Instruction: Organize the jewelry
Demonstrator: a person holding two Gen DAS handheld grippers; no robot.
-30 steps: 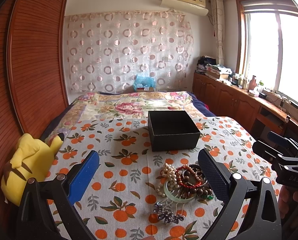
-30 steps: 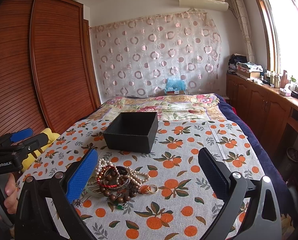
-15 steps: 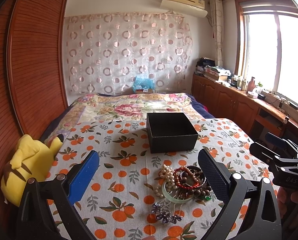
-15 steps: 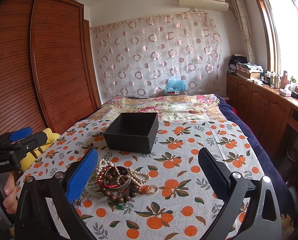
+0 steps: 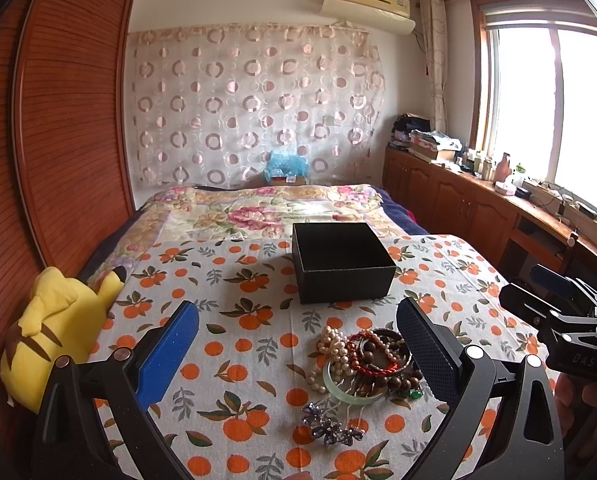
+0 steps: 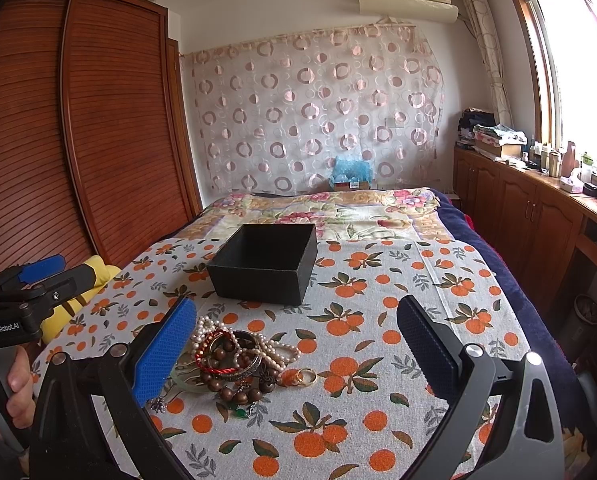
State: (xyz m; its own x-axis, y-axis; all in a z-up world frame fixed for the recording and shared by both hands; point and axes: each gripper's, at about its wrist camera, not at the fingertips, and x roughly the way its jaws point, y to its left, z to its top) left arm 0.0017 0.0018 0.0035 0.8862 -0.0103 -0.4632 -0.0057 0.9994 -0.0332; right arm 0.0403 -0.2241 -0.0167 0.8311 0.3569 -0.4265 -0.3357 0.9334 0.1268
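Observation:
A heap of jewelry (image 5: 364, 364) lies on the orange-print cloth: pearl strand, red bangle, brown beads, pale green bangle and a purple flower clip (image 5: 330, 428). It also shows in the right wrist view (image 6: 238, 360), with a gold ring (image 6: 304, 376) beside it. An open, empty black box (image 5: 340, 260) stands behind the heap, also in the right wrist view (image 6: 264, 262). My left gripper (image 5: 298, 348) is open, held above the cloth, the heap near its right finger. My right gripper (image 6: 296, 344) is open, the heap near its left finger.
A yellow plush toy (image 5: 54, 320) lies at the bed's left edge by the wooden wardrobe (image 5: 58, 120). A floral quilt (image 5: 258, 208) covers the far bed. Wooden cabinets (image 6: 530, 216) run along the right under the window.
Both grippers stay open. The left view has shifted slightly, box and jewelry sitting a little lower and left; the right view is almost unchanged.

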